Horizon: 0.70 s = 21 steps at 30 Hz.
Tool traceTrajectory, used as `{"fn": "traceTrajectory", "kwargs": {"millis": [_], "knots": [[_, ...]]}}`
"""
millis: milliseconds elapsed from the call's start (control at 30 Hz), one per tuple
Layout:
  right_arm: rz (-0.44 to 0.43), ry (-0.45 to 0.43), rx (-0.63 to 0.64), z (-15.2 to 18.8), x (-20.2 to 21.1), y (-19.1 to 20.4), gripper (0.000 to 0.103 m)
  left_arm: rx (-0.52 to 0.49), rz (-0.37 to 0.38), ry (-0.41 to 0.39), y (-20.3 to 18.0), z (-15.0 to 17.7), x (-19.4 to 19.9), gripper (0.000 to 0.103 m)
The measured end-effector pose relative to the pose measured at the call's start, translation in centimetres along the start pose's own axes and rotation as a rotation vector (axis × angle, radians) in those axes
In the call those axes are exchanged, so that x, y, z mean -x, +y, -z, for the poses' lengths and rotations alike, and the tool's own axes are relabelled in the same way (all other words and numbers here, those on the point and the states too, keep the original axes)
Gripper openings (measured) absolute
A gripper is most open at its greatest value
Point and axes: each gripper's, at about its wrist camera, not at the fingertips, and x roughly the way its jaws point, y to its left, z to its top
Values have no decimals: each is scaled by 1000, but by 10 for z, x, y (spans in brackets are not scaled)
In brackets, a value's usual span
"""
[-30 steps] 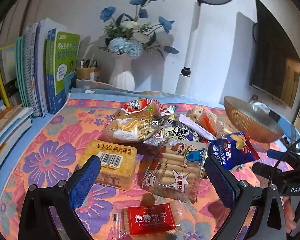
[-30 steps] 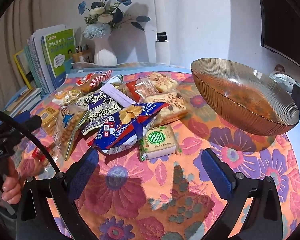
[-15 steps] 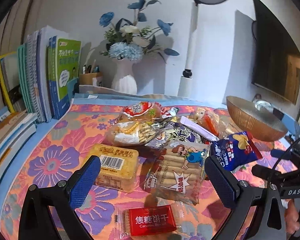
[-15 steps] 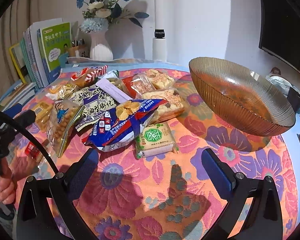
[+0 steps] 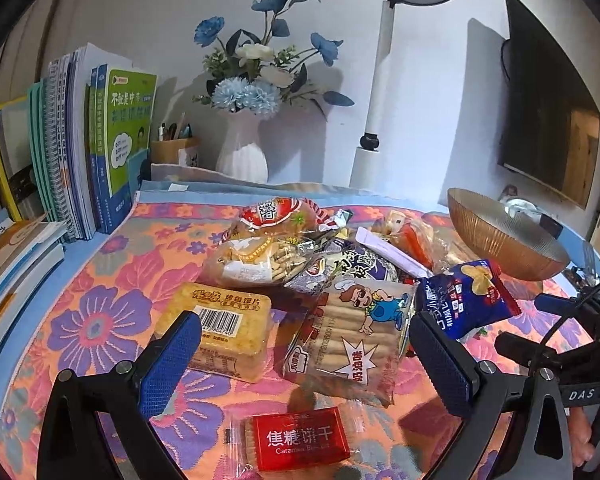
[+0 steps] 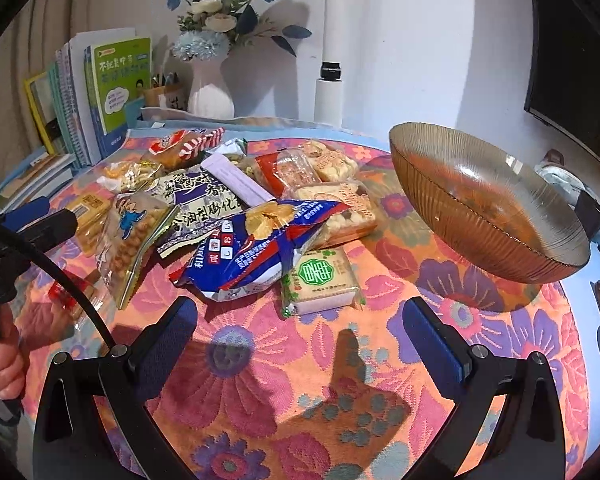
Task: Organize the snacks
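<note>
Snack pile (image 6: 236, 216) sits mid-counter (image 6: 340, 380), bowl (image 6: 488, 216) off to its right. Behind them, vase (image 5: 242, 152) at the wall, books (image 5: 80, 140) standing to its left.

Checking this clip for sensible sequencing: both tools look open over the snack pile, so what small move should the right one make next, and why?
Probably ease the right tool forward and down onto the green-labelled biscuit pack. It lies nearest, roughly centred between the open fingers, at the pile's edge, with the empty bowl close on its right. The left tool is open too, holding nothing.
</note>
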Motion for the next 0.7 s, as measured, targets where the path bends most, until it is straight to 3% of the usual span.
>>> {"fn": "traceTrajectory", "kwargs": {"millis": [467,700], "knots": [[-12,-33,-7,0,7,-2,103,11,-32,18,2,0,-2,103],[-38,-32,-25,1,6,-6,103,50,-5,24,11,0,-2,103]]}}
